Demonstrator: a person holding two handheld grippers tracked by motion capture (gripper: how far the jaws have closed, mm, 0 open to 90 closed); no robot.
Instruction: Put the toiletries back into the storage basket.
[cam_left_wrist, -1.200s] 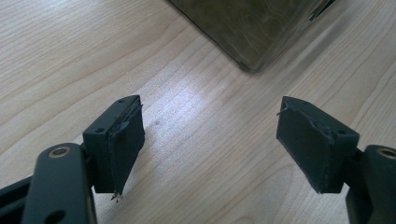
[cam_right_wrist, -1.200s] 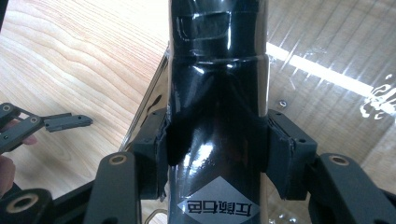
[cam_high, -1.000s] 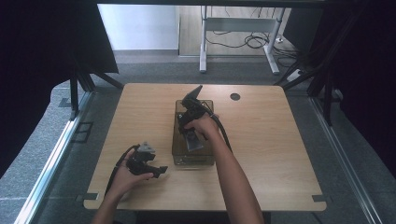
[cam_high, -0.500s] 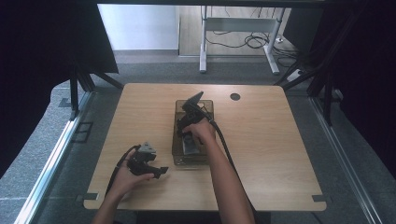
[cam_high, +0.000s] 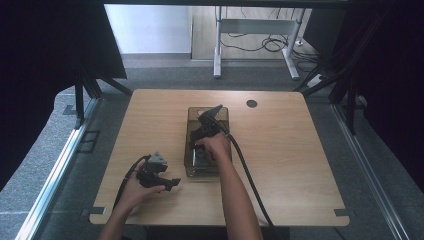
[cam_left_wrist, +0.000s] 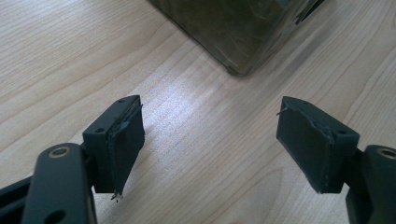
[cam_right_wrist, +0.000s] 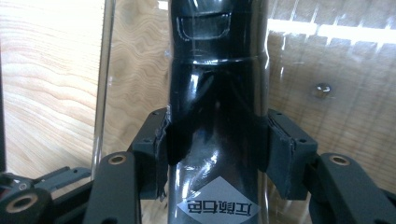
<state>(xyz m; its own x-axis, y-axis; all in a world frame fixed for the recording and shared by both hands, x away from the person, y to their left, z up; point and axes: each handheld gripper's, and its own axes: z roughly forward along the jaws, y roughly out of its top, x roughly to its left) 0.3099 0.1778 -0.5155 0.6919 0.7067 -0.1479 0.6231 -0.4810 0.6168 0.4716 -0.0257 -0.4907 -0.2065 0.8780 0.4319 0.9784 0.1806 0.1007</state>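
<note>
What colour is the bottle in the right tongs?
Glossy black bottle, with a grey diamond label near its bottom; clearest in the right gripper view.

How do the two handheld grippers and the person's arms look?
Both grippers, left gripper and right gripper, are black, with two flat rectangular padded fingers on arms with brass-coloured pivots. A black cable trails from each; a grey plate tops the left. The forearms are bare, without sleeves.

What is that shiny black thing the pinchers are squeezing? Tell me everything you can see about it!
It looks like a glossy black bottle, smooth like plastic, narrowing past a ridge toward a raised window-shaped mark. A grey diamond label with characters sits near the camera. The right gripper clamps it, one pad on each side. It lies inside a clear box with see-through walls, standing on the wooden table. What is inside the bottle cannot be told.
</note>
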